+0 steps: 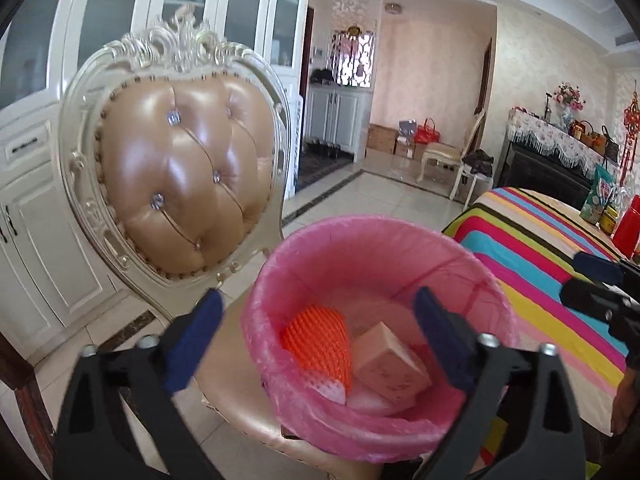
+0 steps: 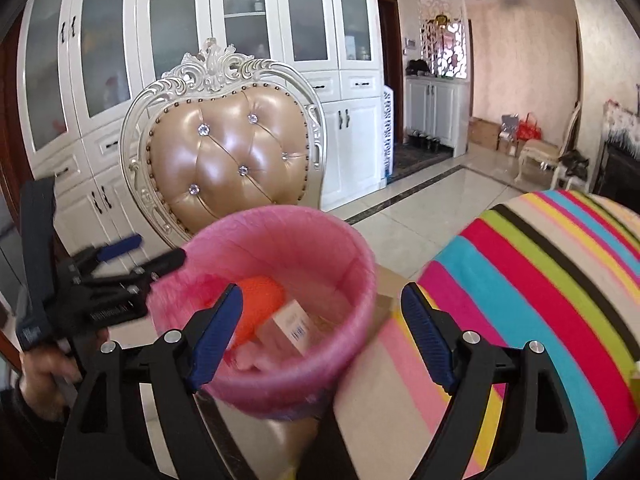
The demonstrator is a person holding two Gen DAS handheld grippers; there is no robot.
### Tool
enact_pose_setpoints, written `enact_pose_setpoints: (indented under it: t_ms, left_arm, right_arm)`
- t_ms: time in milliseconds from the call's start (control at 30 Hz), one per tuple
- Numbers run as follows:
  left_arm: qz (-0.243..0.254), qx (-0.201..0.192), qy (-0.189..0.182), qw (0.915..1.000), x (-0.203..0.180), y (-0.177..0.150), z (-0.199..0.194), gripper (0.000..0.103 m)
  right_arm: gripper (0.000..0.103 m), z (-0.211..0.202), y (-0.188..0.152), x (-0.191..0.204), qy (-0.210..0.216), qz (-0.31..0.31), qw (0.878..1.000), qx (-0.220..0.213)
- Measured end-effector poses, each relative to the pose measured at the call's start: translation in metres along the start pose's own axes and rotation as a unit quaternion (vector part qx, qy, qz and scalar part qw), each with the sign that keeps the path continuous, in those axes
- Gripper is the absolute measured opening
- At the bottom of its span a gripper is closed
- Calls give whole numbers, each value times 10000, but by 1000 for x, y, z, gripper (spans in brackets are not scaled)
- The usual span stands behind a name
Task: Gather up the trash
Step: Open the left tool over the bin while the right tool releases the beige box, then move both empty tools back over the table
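Note:
A trash bin lined with a pink bag (image 1: 360, 264) stands on the seat of an ornate chair (image 1: 180, 176). Inside lie an orange foam net (image 1: 316, 340), a small pinkish box (image 1: 386, 362) and white foam. My left gripper (image 1: 320, 340) is open and empty, just above the bin's near rim. My right gripper (image 2: 322, 332) is open and empty, over the bin (image 2: 280, 240) from the table side. In the right wrist view the left gripper (image 2: 140, 252) shows at the bin's left rim. The net (image 2: 256, 304) and box (image 2: 296, 324) look blurred there.
A table with a striped cloth (image 1: 552, 264) is right of the chair; it also shows in the right wrist view (image 2: 540, 272). A snack bag (image 1: 600, 196) and a red container (image 1: 628, 228) stand on it. White cabinets (image 2: 200, 40) line the wall behind.

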State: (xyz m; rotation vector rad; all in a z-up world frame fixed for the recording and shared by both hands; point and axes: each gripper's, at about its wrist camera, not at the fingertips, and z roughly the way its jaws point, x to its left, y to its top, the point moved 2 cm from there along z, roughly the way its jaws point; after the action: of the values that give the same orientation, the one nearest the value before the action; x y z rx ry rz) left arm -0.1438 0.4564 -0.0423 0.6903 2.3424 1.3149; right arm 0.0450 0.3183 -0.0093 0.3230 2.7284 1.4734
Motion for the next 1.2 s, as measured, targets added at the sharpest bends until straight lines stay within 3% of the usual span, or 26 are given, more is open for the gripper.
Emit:
enact_pose_setpoints:
  t_ms: [233,533,667,867,1033,1200]
  left_arm:
    - [933,-497,-133,9943,-66,3,-37,98]
    - [1593,-594,-1245,9775,-198,-14,-66,98]
    - [1979,-520,-1916,9599,-275,-30,-82,98]
    - [2283,-305,-2732,9340,-372,-56,-99,98]
    - [2650,-24,-3341,9045,-454,-85,-114,98]
    - [2894,250,-3858,8757,-521,-116,-125,98]
  right_arm:
    - [77,-74,-34,-35,-747,-140,9969,-196]
    - [82,-181,-94,-115,-1974,447,9786,-385]
    - [83,-229,-131,-154,-2510,798,9641,-348]
    - [83,-312,-192,-217,-3317,1560,9295,-402]
    - [83,-376,-241,-261,-3922,1992,8974,-344]
    - [84,-417,-279,-296,-4184,2393,8758,-239]
